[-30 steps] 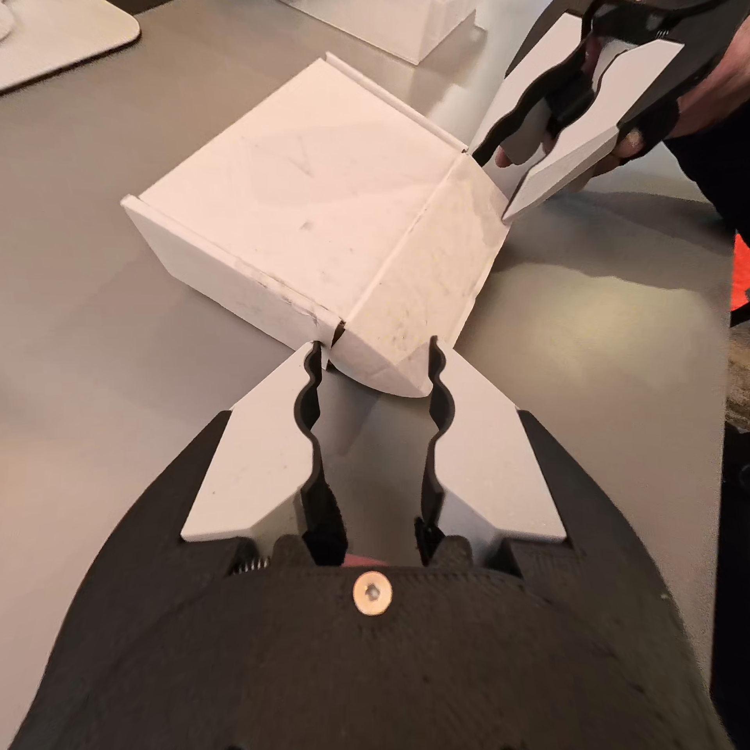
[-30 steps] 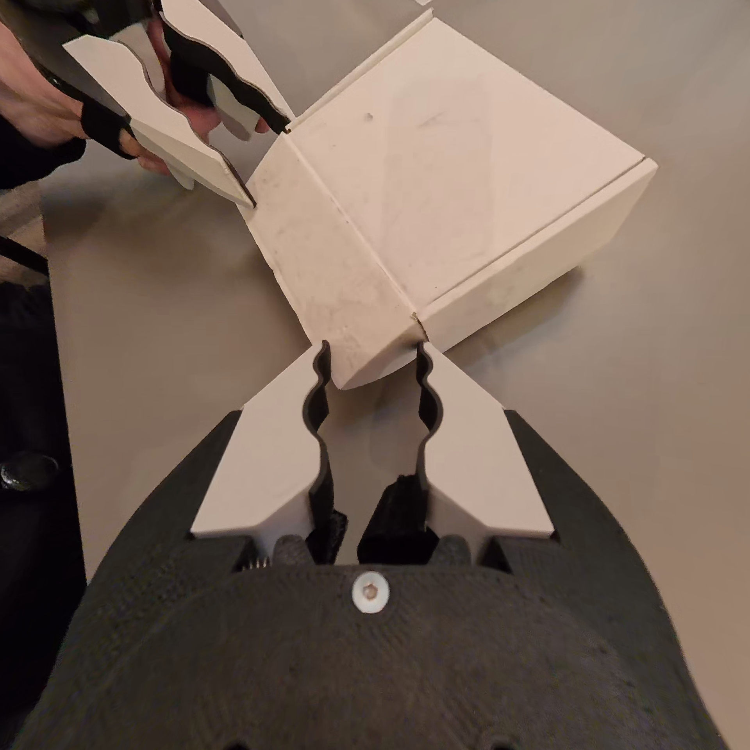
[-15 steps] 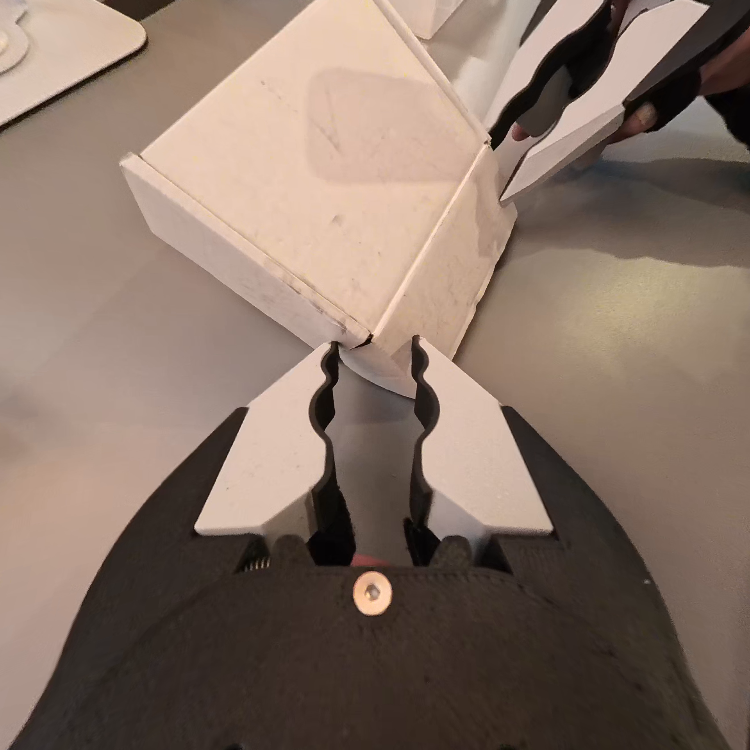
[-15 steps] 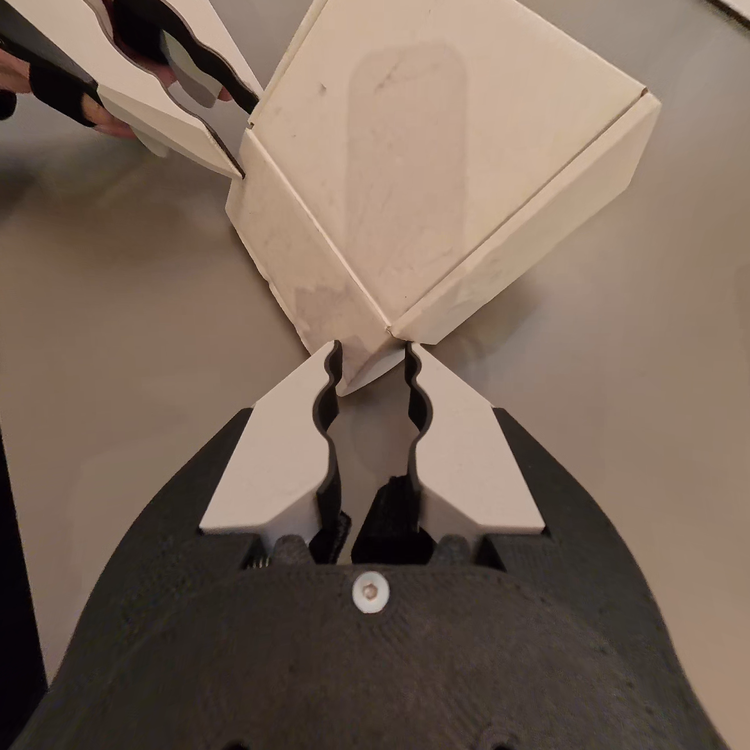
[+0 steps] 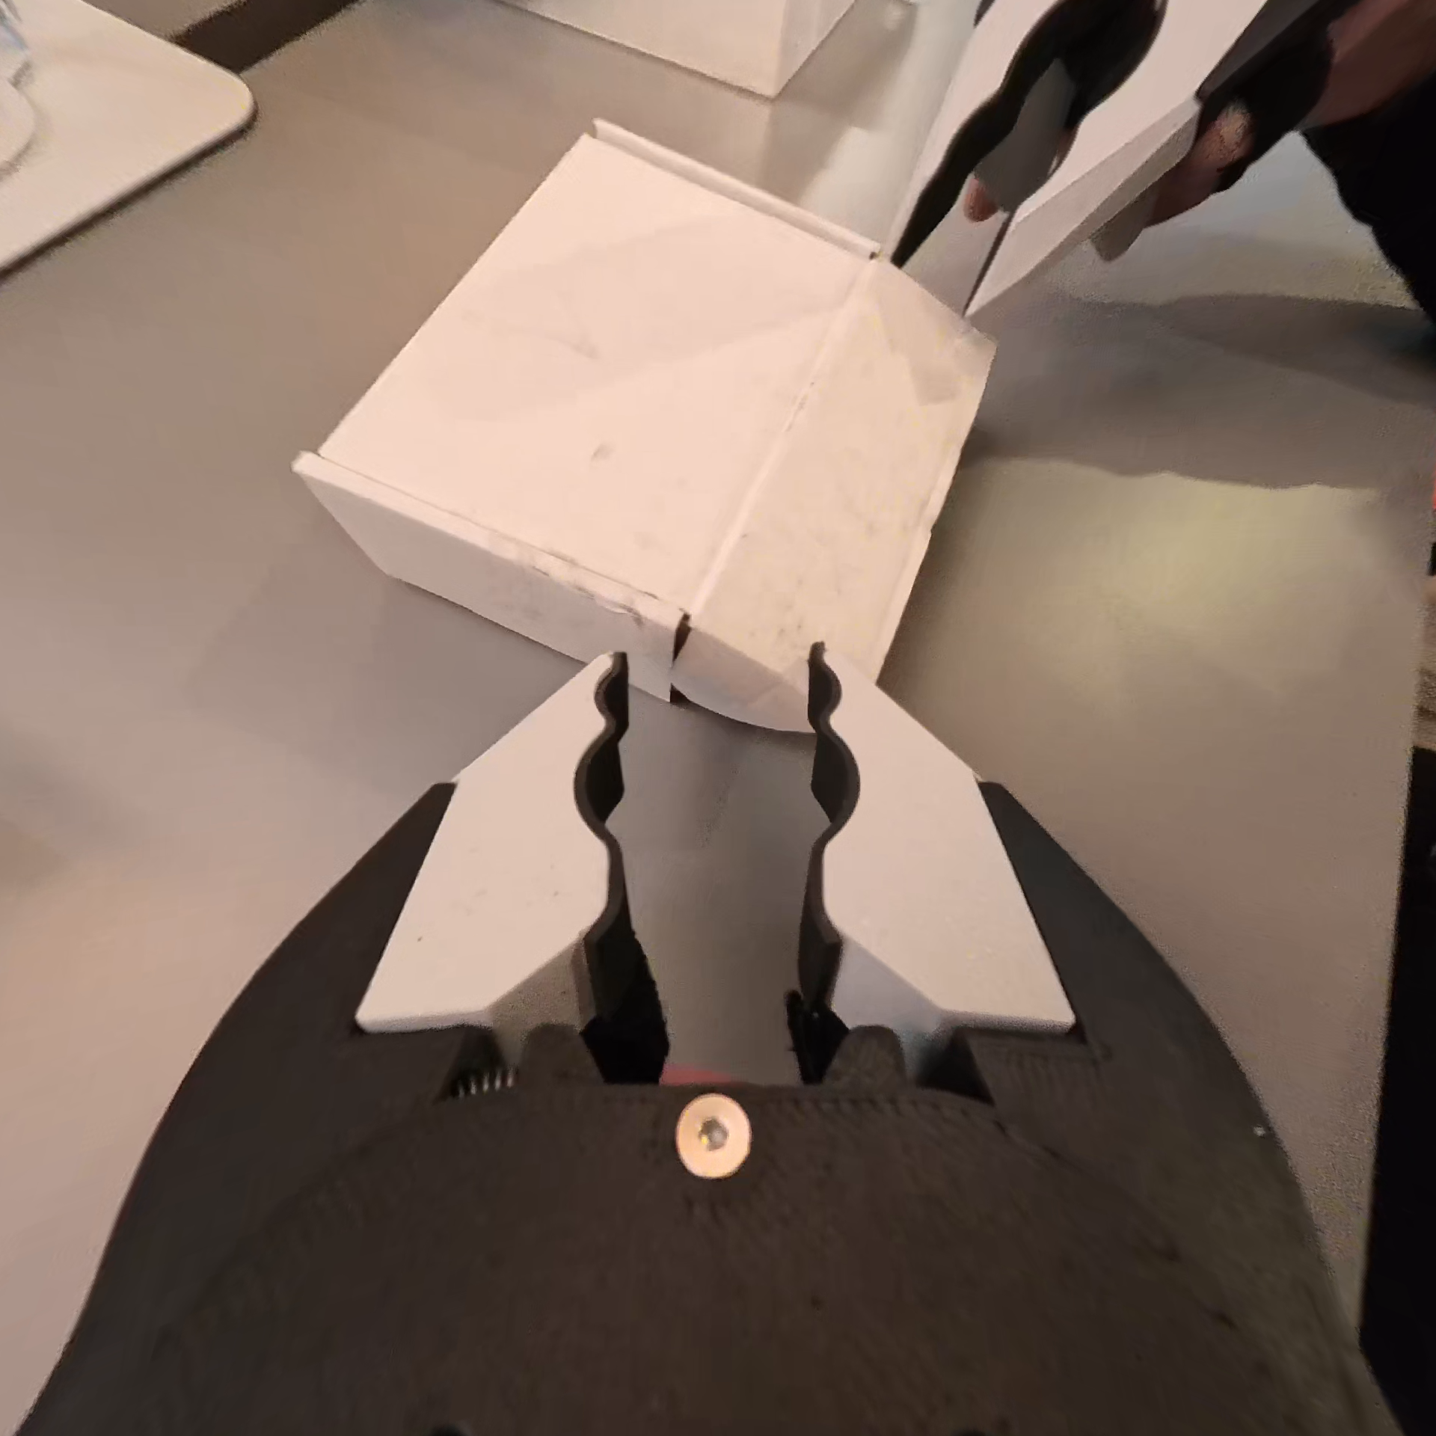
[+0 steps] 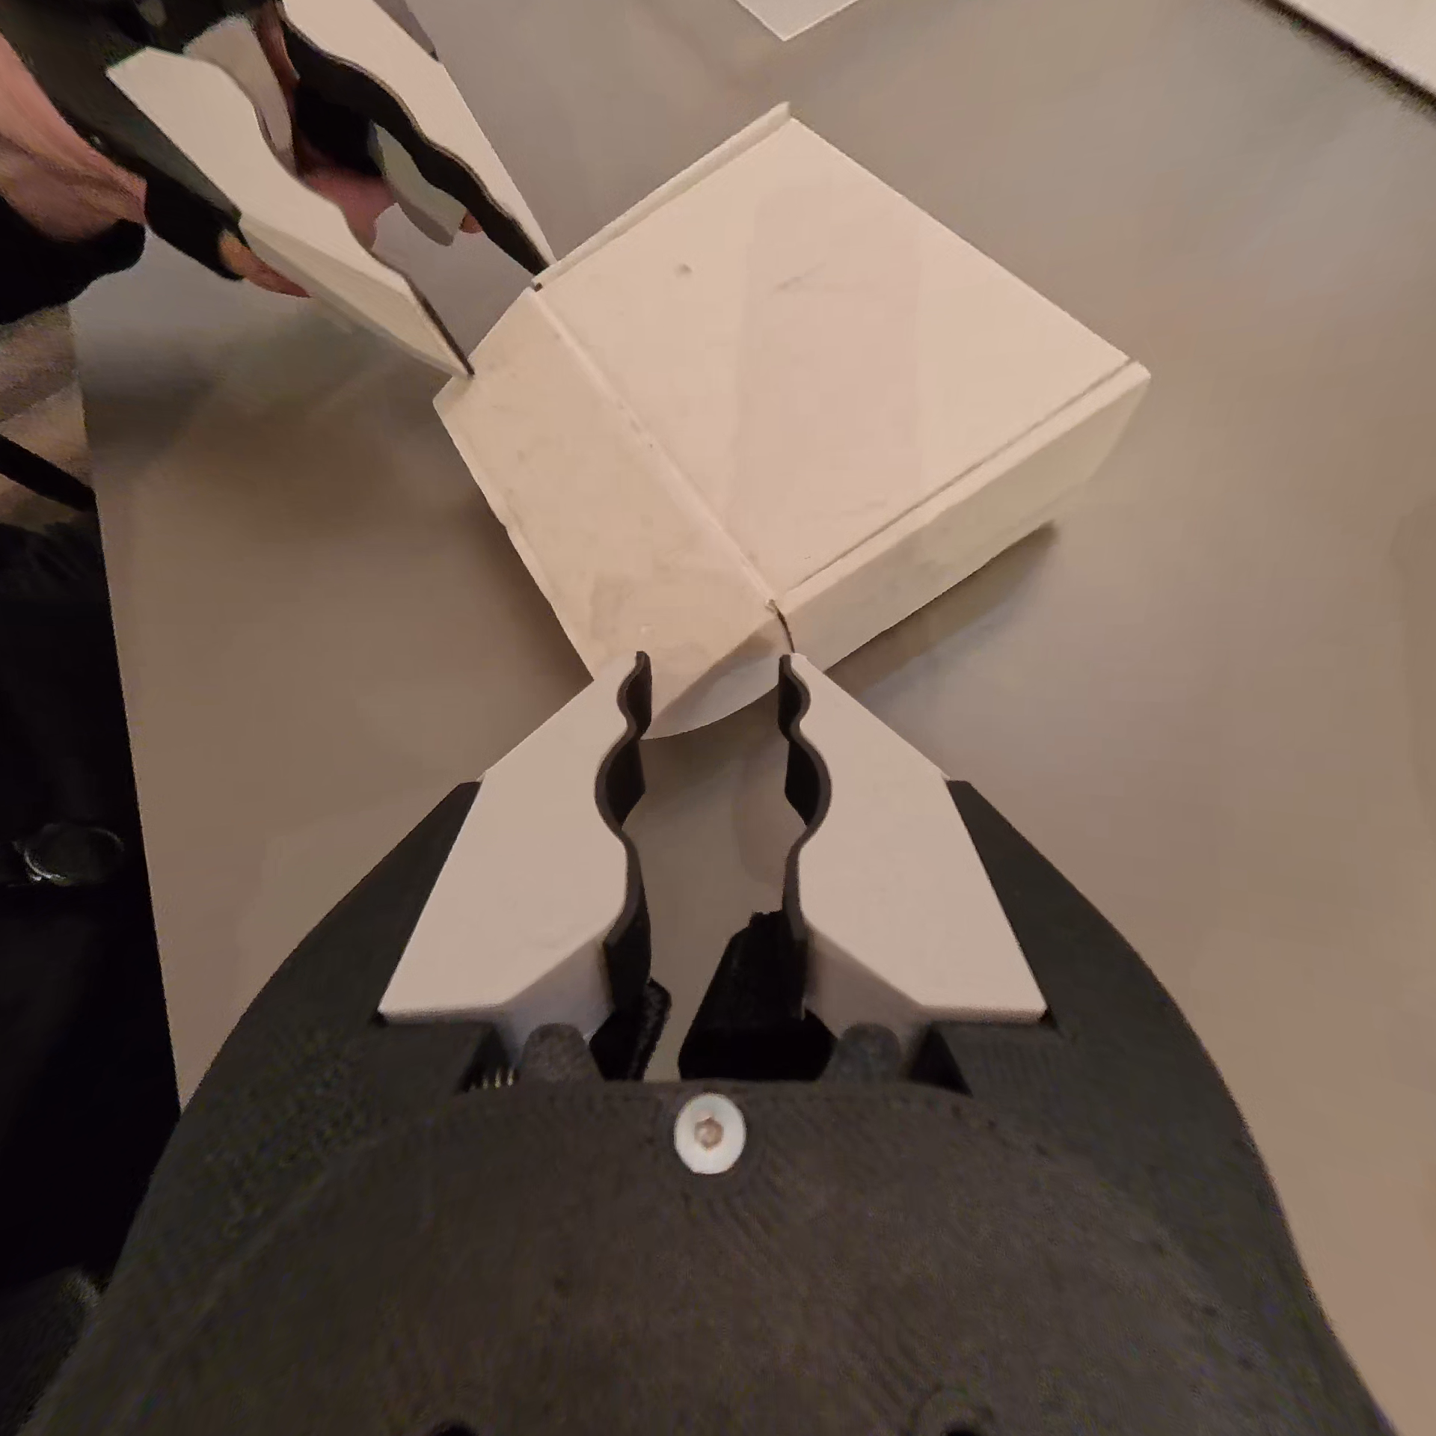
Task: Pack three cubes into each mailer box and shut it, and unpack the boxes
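Note:
A white mailer box lies on the grey table with its lid down. Its front flap slopes out and is not tucked in. My left gripper is open, and its fingertips straddle the near rounded corner of the flap. My right gripper shows at the flap's far corner. In the right wrist view the box and flap show again. My right gripper is open at its corner of the flap, and the left gripper is at the other. No cubes are in view.
Another white box stands behind the mailer box. A white tray lies at the far left. A white sheet edge shows at the far right. A person's hand and dark clothing are at the table's edge.
Half a second ago the box was tipped up towards the cameras; now it lies flat again. Both grippers have opened wider and stay at the flap corners.

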Action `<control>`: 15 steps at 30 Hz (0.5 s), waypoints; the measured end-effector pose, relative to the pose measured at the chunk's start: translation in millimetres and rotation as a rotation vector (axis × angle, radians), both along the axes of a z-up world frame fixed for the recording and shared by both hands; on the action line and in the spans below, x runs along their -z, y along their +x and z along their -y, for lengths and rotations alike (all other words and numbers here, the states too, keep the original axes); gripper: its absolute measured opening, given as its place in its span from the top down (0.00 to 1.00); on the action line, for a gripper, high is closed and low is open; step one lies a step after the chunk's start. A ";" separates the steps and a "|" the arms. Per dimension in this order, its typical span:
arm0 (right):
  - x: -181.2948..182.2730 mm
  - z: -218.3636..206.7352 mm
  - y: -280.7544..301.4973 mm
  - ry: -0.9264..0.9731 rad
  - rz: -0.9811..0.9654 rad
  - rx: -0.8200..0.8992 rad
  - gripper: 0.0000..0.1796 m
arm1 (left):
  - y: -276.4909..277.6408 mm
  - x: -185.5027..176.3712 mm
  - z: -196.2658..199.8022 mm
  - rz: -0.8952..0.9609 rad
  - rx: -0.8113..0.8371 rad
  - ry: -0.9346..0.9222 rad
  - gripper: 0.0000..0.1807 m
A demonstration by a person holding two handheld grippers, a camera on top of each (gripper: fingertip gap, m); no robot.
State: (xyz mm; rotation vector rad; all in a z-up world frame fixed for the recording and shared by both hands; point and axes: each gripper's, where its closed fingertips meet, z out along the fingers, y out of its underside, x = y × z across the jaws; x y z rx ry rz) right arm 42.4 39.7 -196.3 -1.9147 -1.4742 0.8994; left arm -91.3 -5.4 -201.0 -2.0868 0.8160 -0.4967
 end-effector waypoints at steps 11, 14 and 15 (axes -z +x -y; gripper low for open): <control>11.5 -7.2 -10.0 0.060 0.021 -0.074 0.65 | 7.0 0.3 -3.3 0.024 0.045 0.033 0.70; 15.8 -13.4 -5.1 0.076 0.057 -0.084 0.62 | 4.5 0.6 -3.7 0.009 0.060 0.030 0.70; 10.5 -15.3 -4.6 0.064 0.036 -0.081 0.61 | 2.8 -0.5 -3.5 0.012 0.052 0.030 0.71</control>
